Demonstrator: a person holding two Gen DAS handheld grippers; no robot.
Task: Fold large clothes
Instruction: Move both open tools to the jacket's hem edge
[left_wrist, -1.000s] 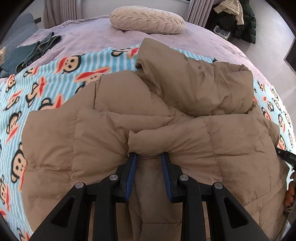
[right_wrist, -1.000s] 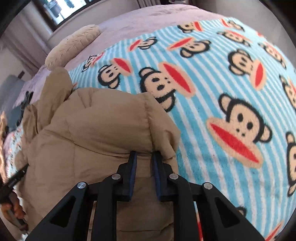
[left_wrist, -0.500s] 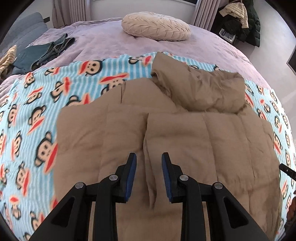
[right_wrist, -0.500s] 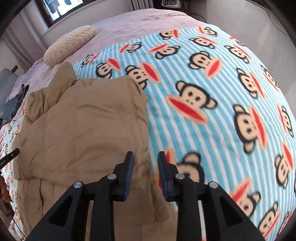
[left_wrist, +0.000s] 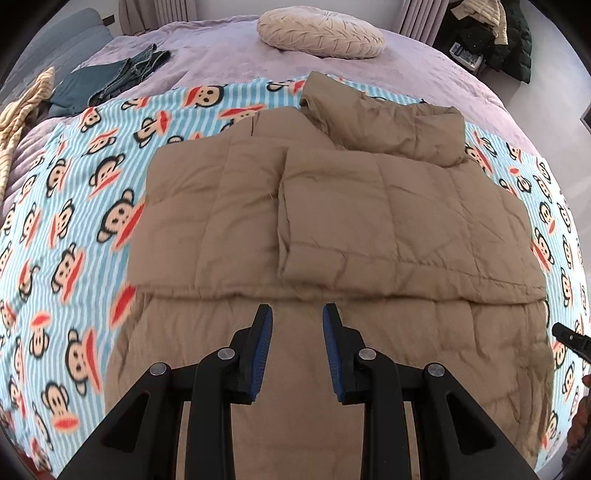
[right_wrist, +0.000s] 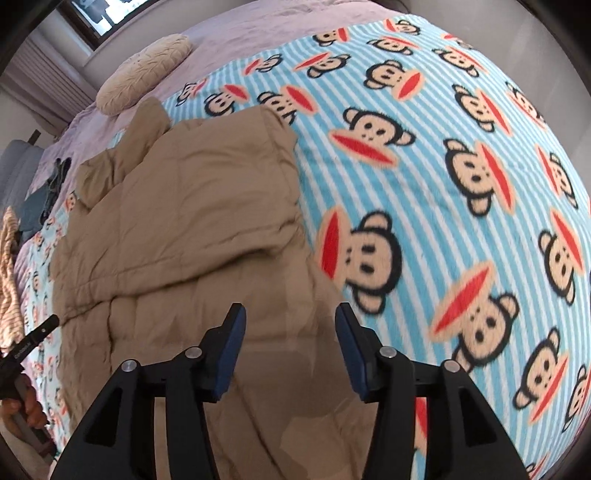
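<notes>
Here, one tan quilted puffer jacket (left_wrist: 332, 221) lies spread on a blue-striped monkey-print fleece blanket (left_wrist: 74, 229), which covers part of a lilac bedspread (left_wrist: 229, 55). Two sleeves are folded in over the jacket's body: one panel lies on the left, and the other overlaps it at the middle, its edge running down the centre. The hood (left_wrist: 388, 125) is bunched at the far end, toward a single round cream pleated cushion (left_wrist: 319, 33) resting on the bedspread.

The left gripper (left_wrist: 297, 321) hovers above the near part of the jacket, its two blue-padded fingers (left_wrist: 264, 332) spread apart with nothing between them. The right gripper (right_wrist: 290, 325) hangs over the jacket's right edge, where tan fabric meets the blanket; its two fingers (right_wrist: 232, 332) are spread wider and hold nothing either.

At the far left of the bed sits one small pile of dark teal and denim clothes (left_wrist: 110, 79), with a yellow-striped knit garment (left_wrist: 18, 110) beside it. In the far right corner of the room, dark coats (left_wrist: 506, 37) are heaped together with a pale puffer garment on top.
</notes>
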